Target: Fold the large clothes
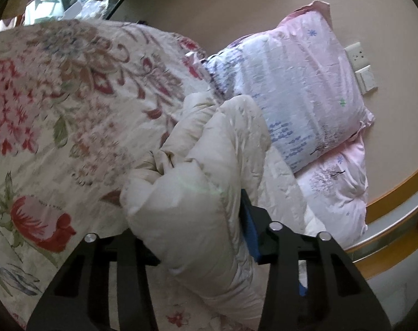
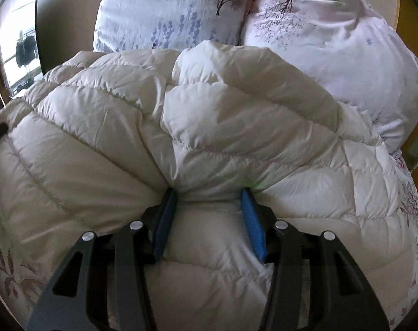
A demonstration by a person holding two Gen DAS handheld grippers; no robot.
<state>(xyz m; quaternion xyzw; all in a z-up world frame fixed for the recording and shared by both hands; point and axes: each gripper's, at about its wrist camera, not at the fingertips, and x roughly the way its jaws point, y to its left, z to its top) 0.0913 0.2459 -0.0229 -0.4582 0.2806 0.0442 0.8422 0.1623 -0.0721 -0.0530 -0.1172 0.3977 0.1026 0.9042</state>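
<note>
On my far left lies a floral quilt [image 1: 57,110] spread over the bed. To its right, my left gripper [image 1: 200,220] clamps a thick fold of the cream down jacket [image 1: 197,182], the puffy fabric bulging out between its blue pads [image 1: 248,226]. Further right, my right gripper [image 2: 209,209] squeezes another bunched section of the same jacket, which lies heaped on the bed in front of me. Beyond it, two pink printed pillows [image 2: 332,55] lean against the far wall, beside the wooden bed frame [image 1: 396,204].
</note>
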